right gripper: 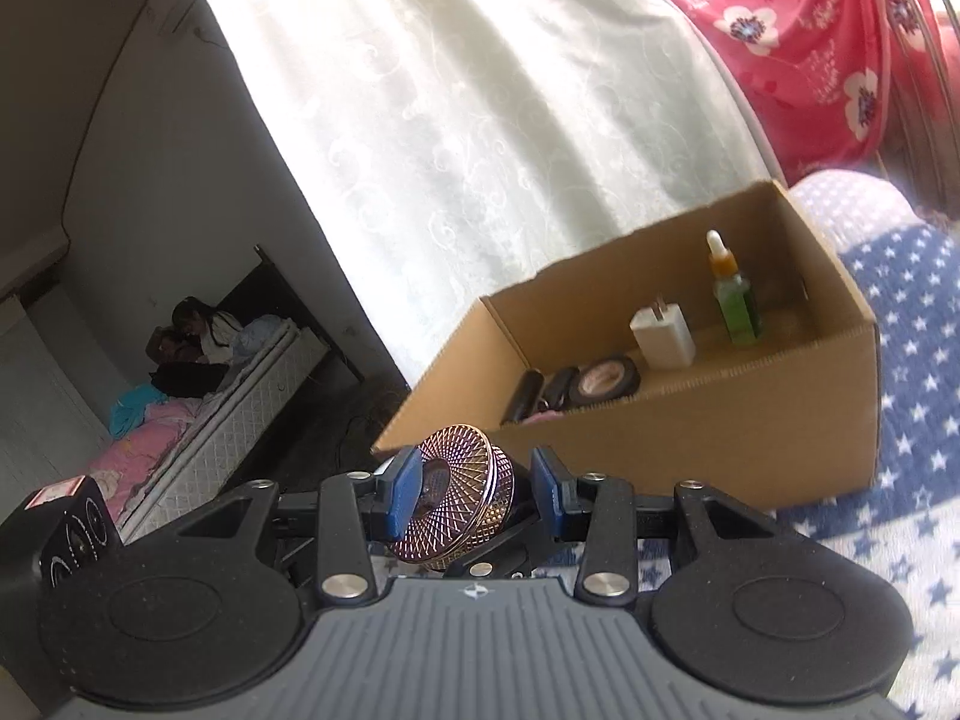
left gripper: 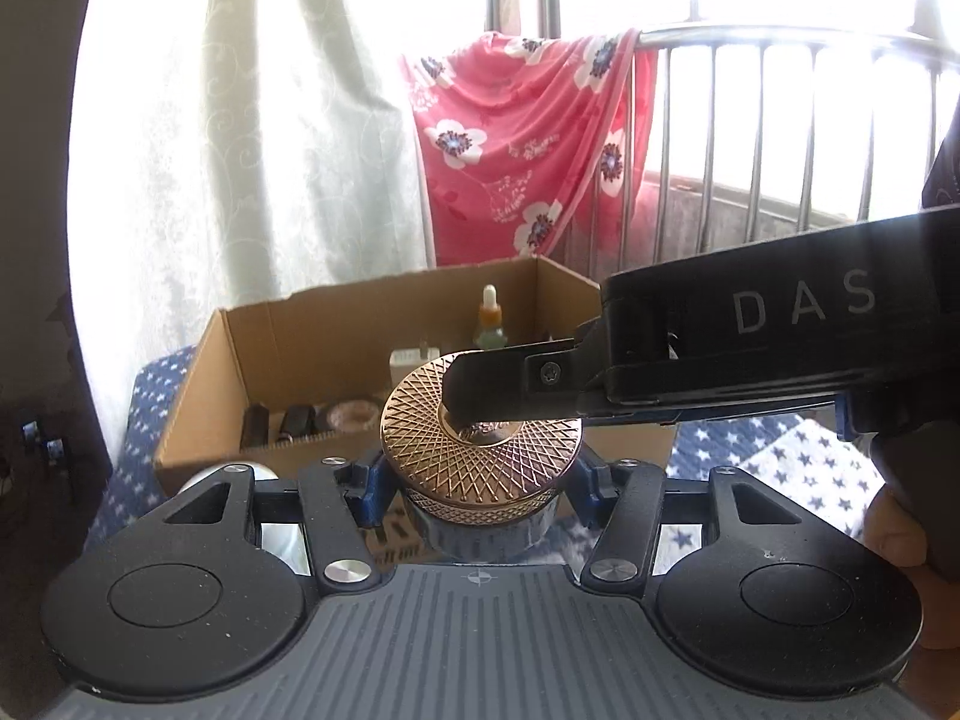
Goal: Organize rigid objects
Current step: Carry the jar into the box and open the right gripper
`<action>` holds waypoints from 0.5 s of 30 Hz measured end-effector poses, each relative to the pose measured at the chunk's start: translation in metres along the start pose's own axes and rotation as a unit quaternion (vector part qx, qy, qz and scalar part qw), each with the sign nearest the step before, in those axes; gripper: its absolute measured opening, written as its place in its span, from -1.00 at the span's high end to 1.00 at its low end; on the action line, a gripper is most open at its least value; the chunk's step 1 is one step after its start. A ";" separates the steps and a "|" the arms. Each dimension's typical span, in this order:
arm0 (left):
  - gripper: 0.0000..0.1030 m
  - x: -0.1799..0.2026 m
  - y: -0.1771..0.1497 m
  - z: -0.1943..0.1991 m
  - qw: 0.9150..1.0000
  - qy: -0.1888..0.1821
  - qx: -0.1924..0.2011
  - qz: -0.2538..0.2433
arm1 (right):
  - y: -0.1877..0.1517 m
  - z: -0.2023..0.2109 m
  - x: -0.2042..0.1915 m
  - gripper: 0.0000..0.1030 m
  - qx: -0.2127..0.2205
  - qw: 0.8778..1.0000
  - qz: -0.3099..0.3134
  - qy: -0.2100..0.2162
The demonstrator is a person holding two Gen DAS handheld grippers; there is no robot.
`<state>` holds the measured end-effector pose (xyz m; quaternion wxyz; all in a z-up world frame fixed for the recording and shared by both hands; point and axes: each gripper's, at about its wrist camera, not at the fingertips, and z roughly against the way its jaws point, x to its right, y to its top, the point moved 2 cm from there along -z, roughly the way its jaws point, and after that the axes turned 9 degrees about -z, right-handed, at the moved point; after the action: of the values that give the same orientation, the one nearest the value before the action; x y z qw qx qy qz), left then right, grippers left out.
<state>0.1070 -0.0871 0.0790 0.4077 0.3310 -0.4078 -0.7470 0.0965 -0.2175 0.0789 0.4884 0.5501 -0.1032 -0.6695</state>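
right gripper [left gripper: 474,402] body reads "das", perhaps cut off.

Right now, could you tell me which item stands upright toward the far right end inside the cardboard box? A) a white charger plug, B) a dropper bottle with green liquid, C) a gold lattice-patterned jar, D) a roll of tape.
B: the dropper bottle stands upright near the far right end of the cardboard box, with the white charger plug to its left and the roll of tape further left.
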 end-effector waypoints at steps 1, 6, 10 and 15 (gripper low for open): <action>-0.09 -0.004 0.011 -0.003 1.000 -0.006 0.003 -0.003 | 0.010 -0.001 -0.005 0.16 0.005 1.000 0.014 -0.001; -0.09 -0.027 0.049 -0.041 0.998 -0.049 -0.030 0.019 | 0.055 -0.025 -0.003 0.16 -0.009 0.999 0.042 -0.018; -0.09 -0.036 0.052 -0.092 0.990 -0.080 -0.099 0.054 | 0.077 -0.065 0.024 0.15 -0.058 0.997 0.022 -0.043; -0.09 -0.041 0.041 -0.150 0.971 -0.097 -0.196 0.097 | 0.085 -0.111 0.067 0.15 -0.134 0.989 -0.020 -0.063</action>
<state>0.2629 -0.1158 0.0549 0.4939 0.1295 -0.3213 -0.7975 0.2407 -0.2674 0.0519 0.5372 0.4378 -0.0322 -0.7202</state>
